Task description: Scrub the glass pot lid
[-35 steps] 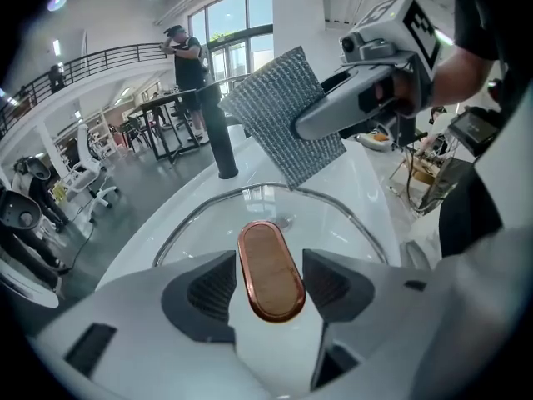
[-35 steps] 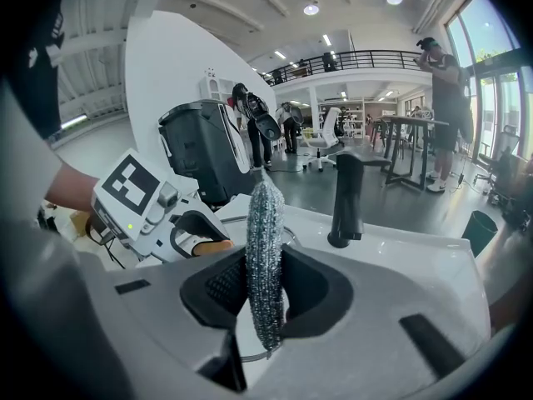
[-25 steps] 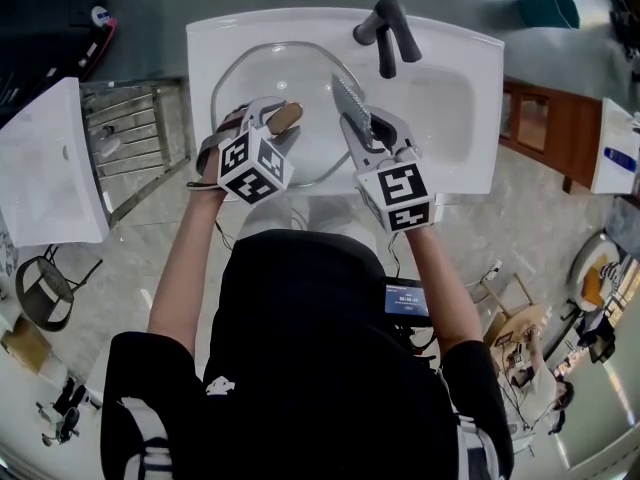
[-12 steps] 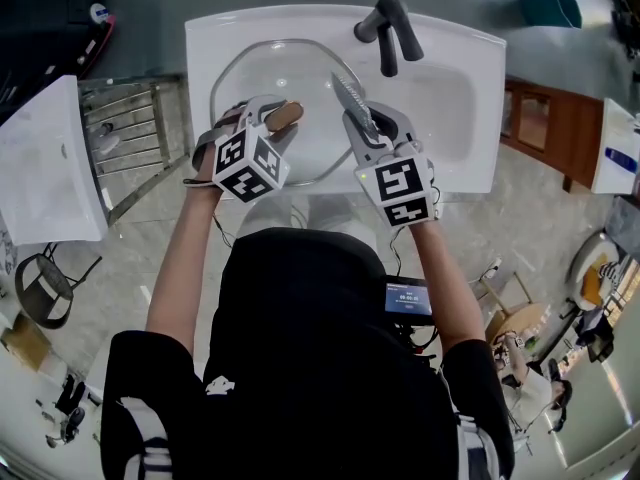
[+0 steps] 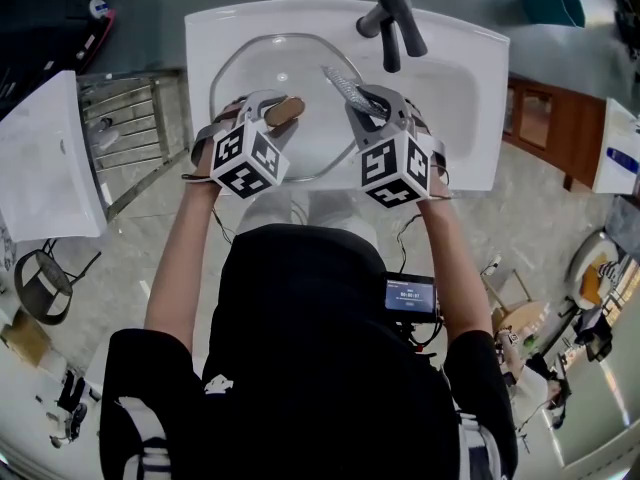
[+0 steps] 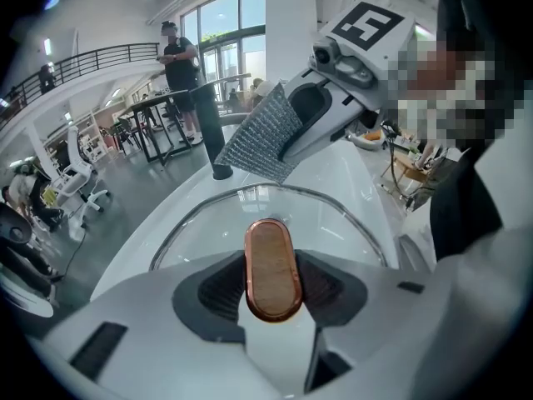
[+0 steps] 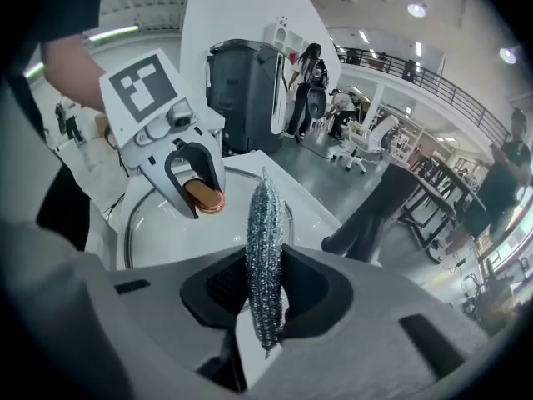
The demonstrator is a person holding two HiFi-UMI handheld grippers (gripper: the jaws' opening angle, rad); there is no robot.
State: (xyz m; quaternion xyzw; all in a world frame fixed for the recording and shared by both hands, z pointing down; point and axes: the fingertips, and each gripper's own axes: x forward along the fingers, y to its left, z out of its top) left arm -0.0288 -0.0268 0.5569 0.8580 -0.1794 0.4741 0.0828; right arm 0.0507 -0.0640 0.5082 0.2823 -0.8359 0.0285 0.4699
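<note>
Over the white ceramic sink basin (image 5: 460,88), the clear round glass pot lid (image 5: 262,63) hangs tilted, carried by its copper-rimmed oval wooden knob (image 6: 269,269). The left gripper (image 5: 277,110) has just been closing its jaws. The knob stands between them with a pad pressed on each side, so the lid is firmly in hand. The right gripper (image 5: 368,103) is clamped on a silvery flat metal-mesh scouring pad (image 7: 265,257), which sticks out edge-on toward the lid's right rim, near the black curved faucet (image 5: 392,23). Whether the pad's tip touches the glass cannot be settled; from the left gripper view it seems to float just clear of the far rim.

Both tools appear set up, and the scrubbing itself looks to be at its start or barely under way. No water runs, no suds or streaks show, and the glass looks equally clear all over. What seems left is to bring the pad flat onto the glass and work it across the face and rim.
</note>
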